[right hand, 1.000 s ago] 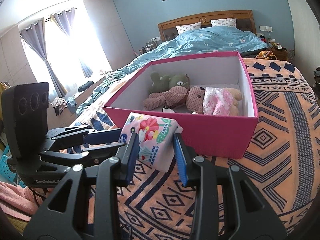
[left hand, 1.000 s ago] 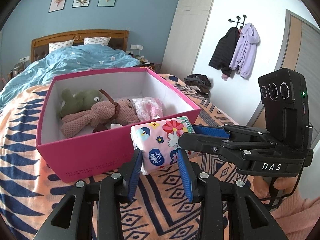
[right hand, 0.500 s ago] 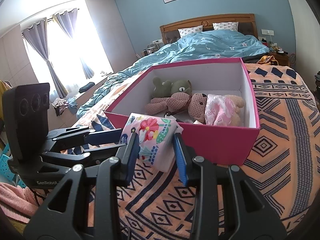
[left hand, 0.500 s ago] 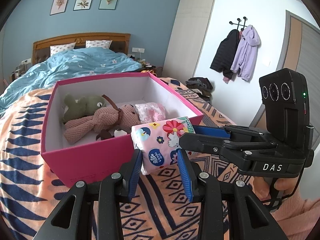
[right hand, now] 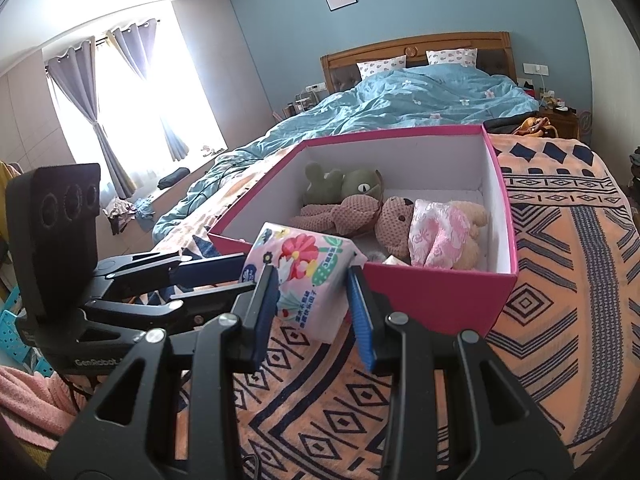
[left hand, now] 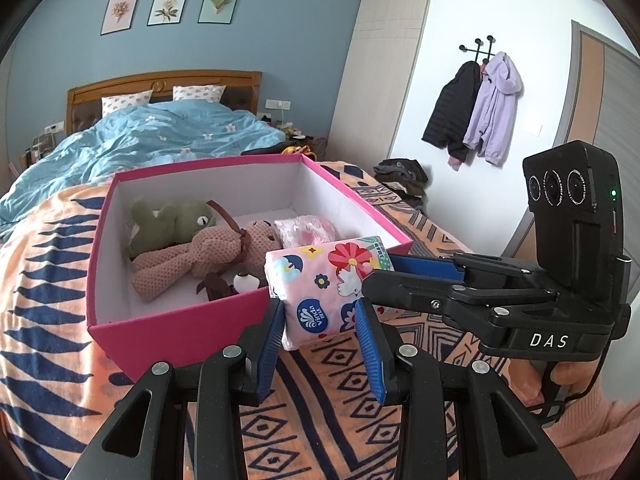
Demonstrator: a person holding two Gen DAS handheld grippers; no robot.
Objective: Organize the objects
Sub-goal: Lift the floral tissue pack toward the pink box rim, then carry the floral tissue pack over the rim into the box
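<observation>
The tissue pack (left hand: 325, 288) is clamped from both sides: the left gripper (left hand: 319, 336) has its fingers shut on one end, the right gripper (right hand: 313, 302) on the other. It is held above the blanket (left hand: 352, 384), at the near rim of the pink box (left hand: 176, 332), not yet inside. Compared with a second ago, more of the box floor and the toys (left hand: 188, 248) is seen, so the pack has been raised. A drop into the box is judged to be next.
</observation>
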